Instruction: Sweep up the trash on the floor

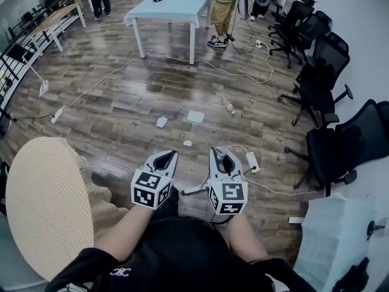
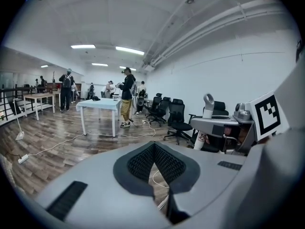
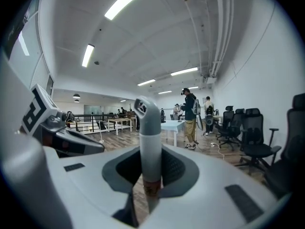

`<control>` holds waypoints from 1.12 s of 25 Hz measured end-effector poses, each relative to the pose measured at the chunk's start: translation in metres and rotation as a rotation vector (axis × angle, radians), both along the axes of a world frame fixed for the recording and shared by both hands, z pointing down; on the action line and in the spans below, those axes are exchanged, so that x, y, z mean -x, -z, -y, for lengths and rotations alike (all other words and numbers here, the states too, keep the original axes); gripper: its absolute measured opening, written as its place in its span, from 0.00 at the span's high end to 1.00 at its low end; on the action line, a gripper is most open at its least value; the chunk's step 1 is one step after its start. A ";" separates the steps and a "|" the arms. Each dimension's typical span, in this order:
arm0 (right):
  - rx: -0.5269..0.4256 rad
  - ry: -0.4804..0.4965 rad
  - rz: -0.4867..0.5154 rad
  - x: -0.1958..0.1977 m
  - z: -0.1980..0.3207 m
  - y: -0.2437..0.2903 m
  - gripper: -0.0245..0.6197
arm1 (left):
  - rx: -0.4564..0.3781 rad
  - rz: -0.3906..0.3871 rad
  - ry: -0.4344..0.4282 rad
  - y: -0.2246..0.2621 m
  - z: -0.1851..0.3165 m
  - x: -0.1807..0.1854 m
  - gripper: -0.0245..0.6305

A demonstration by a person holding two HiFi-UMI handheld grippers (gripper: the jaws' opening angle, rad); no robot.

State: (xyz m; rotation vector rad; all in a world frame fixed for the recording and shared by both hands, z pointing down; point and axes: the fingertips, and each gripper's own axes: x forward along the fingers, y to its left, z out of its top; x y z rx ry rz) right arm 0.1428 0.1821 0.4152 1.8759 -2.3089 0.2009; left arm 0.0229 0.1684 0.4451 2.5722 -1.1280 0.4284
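Trash lies on the wooden floor ahead: a flat white paper (image 1: 195, 116), a smaller white scrap (image 1: 161, 121), a tiny bit (image 1: 188, 143) and a crumpled piece (image 1: 229, 106). My right gripper (image 1: 220, 158) (image 3: 150, 168) is shut on a grey handle (image 3: 147, 137) with a hooked end, which stands upright between the pads. What hangs below the handle is hidden. My left gripper (image 1: 163, 162) (image 2: 154, 147) sits beside it with its pad tips touching and nothing seen between them. Both grippers are close to my body, well short of the trash.
A white power strip (image 1: 251, 161) with its cable lies just right of the right gripper. Cables (image 1: 109, 75) run across the floor. A light-blue table (image 1: 170, 8) and a standing person (image 1: 222, 11) are farther ahead, with black office chairs (image 1: 322, 59) along the right. A round beige surface (image 1: 42, 199) is at my left.
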 end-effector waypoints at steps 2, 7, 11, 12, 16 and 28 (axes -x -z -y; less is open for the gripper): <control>0.013 -0.010 0.007 0.000 0.015 -0.004 0.84 | 0.012 -0.014 -0.007 -0.009 0.018 0.000 0.97; 0.057 -0.026 0.021 0.006 0.065 -0.016 0.84 | 0.033 -0.043 -0.007 -0.024 0.079 0.009 0.97; 0.107 -0.008 0.009 0.018 0.111 -0.031 0.84 | 0.046 -0.057 0.010 -0.033 0.134 0.023 0.97; 0.117 0.003 0.001 0.022 0.121 -0.035 0.84 | 0.048 -0.058 0.015 -0.036 0.146 0.027 0.97; 0.146 0.035 -0.033 0.040 0.167 -0.042 0.84 | 0.074 -0.082 0.038 -0.043 0.191 0.047 0.97; 0.168 0.239 -0.177 0.125 0.307 -0.045 0.84 | 0.098 -0.123 0.153 -0.048 0.302 0.131 0.97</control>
